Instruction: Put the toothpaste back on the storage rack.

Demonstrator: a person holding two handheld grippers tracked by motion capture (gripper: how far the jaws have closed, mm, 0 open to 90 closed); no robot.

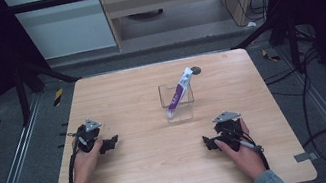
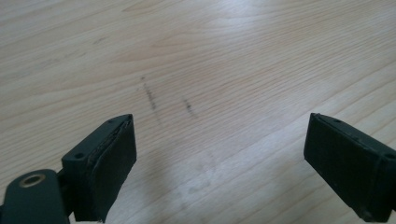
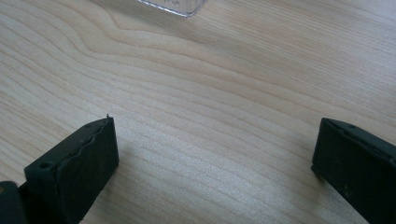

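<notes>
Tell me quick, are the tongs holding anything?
Left tongs: open, holding nothing, just table between them.
Right tongs: open, holding nothing.

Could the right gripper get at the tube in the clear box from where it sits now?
Probably yes. The right gripper is open with nothing between its fingers, and bare table lies between it and the clear box. The tube leans out over the rim, so its upper end is exposed.
</notes>
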